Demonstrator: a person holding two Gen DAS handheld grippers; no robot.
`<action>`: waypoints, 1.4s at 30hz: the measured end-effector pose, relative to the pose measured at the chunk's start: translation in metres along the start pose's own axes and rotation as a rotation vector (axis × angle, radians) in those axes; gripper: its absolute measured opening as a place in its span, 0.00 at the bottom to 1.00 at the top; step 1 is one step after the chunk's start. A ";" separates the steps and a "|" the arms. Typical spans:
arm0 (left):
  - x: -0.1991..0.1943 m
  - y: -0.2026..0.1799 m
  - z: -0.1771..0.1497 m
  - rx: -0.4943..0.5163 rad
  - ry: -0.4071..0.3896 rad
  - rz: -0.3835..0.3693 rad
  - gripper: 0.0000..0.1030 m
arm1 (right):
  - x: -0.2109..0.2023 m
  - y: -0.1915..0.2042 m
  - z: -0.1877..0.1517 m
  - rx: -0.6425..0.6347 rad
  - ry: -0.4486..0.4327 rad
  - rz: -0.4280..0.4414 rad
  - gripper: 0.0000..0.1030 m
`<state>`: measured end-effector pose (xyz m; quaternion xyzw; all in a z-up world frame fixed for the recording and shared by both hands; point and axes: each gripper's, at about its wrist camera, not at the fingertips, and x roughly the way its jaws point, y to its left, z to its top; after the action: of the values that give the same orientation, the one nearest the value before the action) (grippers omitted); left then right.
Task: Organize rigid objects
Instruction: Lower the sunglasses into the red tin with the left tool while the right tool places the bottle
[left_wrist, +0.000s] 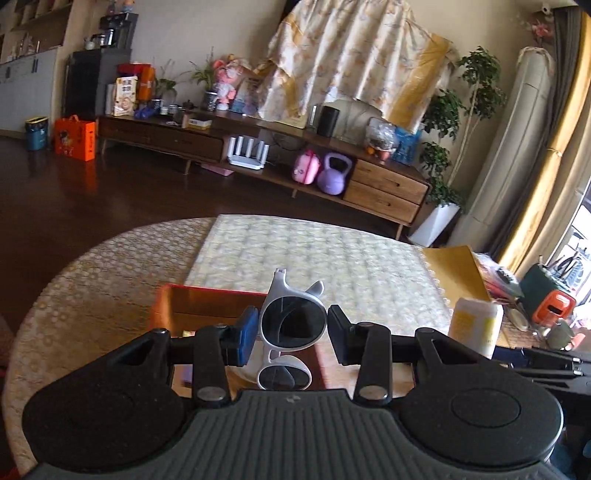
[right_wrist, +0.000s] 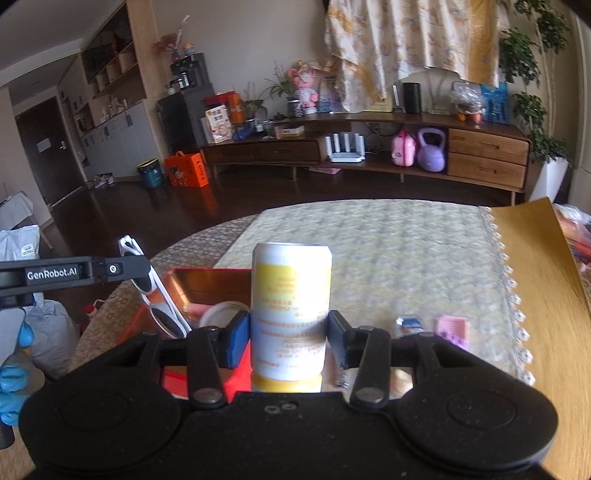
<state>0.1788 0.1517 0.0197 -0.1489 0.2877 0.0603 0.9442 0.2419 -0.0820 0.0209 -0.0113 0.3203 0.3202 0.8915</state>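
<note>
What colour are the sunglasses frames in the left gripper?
White frames, dark lenses on the sunglasses; clearest in the left wrist view, between the left gripper fingers.

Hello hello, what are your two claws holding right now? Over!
Left gripper clamps white sunglasses. Right gripper clamps white-and-yellow bottle. Orange box just ahead, holding small items. Over.

I cannot read the print on the can (right_wrist: 291, 314); it is smeared by blur. My right gripper's body hides the can's base and part of the red box (right_wrist: 207, 282). In the left view, the fingers (left_wrist: 245, 332) cover the sunglasses' (left_wrist: 293, 325) rims, and the box's (left_wrist: 207, 302) contents are hidden.
</note>
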 end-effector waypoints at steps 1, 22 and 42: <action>0.000 0.005 0.001 0.004 0.002 0.010 0.39 | 0.004 0.006 0.001 -0.005 0.003 0.009 0.43; 0.039 0.066 -0.018 0.030 0.149 0.127 0.39 | 0.103 0.071 -0.010 -0.119 0.173 0.045 0.43; 0.101 0.071 -0.012 0.036 0.202 0.175 0.30 | 0.150 0.074 -0.006 -0.164 0.203 0.006 0.43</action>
<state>0.2416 0.2182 -0.0641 -0.1113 0.3941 0.1220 0.9041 0.2846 0.0604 -0.0567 -0.1153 0.3816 0.3453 0.8496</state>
